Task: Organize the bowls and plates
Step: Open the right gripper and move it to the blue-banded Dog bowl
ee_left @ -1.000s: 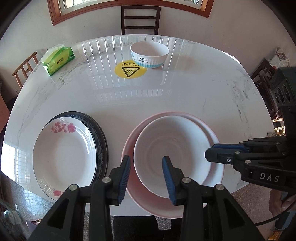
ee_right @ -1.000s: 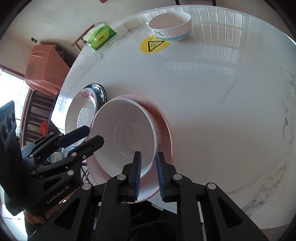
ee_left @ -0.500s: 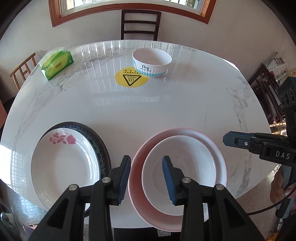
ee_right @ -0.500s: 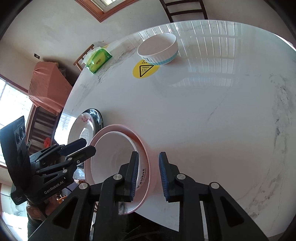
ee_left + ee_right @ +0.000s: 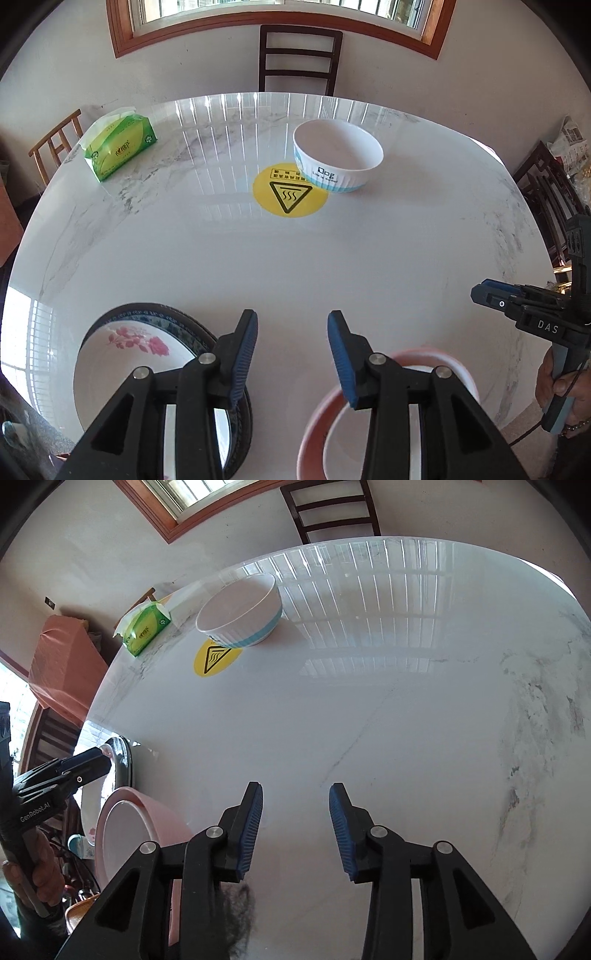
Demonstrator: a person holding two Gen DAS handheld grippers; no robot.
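A white ribbed bowl with a blue band (image 5: 338, 160) (image 5: 240, 616) stands at the far side of the round marble table (image 5: 295, 258). Near the front edge, a white bowl sits in a pink plate (image 5: 317, 424) (image 5: 122, 834). To its left, a white floral plate (image 5: 136, 365) lies on a dark-rimmed plate (image 5: 192, 325). My left gripper (image 5: 291, 354) is open and empty above the front edge, between the two stacks. My right gripper (image 5: 295, 827) is open and empty, to the right of the pink plate.
A green tissue pack (image 5: 120, 147) lies at the far left. A yellow hot-surface sticker (image 5: 290, 194) is beside the ribbed bowl. Chairs stand at the back (image 5: 299, 59), the left (image 5: 55, 144) and the right (image 5: 550, 199).
My right gripper let go of the white bowl's rim, opened wide and pulled back to the right. Both grippers drew back and rose, so the stacks slid toward the bottom of the views.
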